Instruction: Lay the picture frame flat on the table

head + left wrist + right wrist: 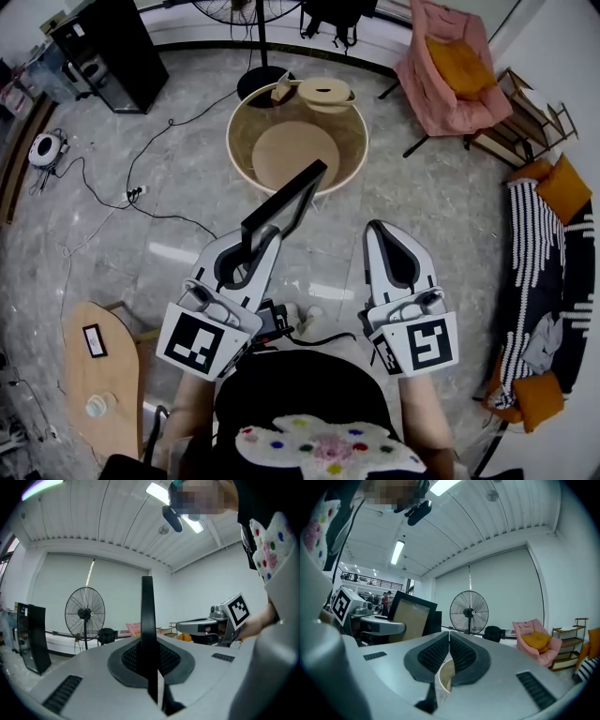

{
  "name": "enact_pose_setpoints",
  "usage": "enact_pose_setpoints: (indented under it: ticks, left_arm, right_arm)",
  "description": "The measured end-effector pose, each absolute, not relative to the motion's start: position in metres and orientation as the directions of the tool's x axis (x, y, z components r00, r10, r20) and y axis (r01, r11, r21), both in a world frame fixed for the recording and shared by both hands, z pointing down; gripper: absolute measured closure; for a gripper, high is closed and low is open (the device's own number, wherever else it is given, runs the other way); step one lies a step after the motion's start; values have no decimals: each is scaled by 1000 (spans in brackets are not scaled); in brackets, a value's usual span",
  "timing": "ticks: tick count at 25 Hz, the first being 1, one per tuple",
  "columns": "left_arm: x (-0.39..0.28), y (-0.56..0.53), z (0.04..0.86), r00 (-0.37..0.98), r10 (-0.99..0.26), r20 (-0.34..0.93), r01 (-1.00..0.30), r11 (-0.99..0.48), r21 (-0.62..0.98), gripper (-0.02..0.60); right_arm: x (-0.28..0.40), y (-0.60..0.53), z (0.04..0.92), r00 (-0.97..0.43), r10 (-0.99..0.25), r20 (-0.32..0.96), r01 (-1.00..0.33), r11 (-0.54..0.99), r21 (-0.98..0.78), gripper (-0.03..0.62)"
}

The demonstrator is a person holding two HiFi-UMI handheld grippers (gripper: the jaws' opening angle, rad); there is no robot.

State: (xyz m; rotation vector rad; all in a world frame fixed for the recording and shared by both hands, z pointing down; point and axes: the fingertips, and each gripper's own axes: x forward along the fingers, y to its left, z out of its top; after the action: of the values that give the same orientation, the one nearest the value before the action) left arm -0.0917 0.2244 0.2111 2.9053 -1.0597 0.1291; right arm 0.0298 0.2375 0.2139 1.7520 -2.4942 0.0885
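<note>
A black picture frame [286, 208] stands upright and tilted in the air in front of me, its lower edge clamped in my left gripper [251, 246]. The left gripper view shows the frame [147, 606] edge-on between the dark pads, with the left gripper [149, 644] shut on it. My right gripper [380, 230] hovers beside it to the right, shut and empty. In the right gripper view the frame's tan backing [410, 616] shows at left, and the pads of the right gripper [449, 641] meet. The round wooden table [291, 155] with a raised rim lies just beyond the frame.
A round wooden piece [325, 92] rests on the table's far rim. Behind it is a fan's base [262, 82]. A pink armchair [445, 66] stands at back right, a black cabinet [108, 47] at back left, a striped sofa [544, 244] at right, a small wooden side table [98, 375] at lower left. Cables cross the floor.
</note>
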Motion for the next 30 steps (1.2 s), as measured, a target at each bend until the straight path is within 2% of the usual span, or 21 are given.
enact_pose_setpoints:
  ticks: [12, 17, 21, 30]
  left_arm:
    - [-109, 210, 202, 758, -652, 21, -652, -758, -4, 558]
    - [-109, 192, 215, 734, -673, 90, -678, -734, 35, 558]
    - [-102, 162, 214, 727, -684, 59, -686, -728, 7, 558]
    - [-63, 77, 216, 700, -710, 77, -713, -700, 29, 558]
  right_arm:
    - [14, 228, 218, -339, -934, 112, -939, 344, 26, 559]
    - [14, 204, 223, -367, -923, 118, -928, 372, 27, 559]
    - [20, 173, 225, -389, -914, 115, -918, 395, 33, 559]
    - [59, 84, 230, -426, -897, 120, -903, 430, 10, 559]
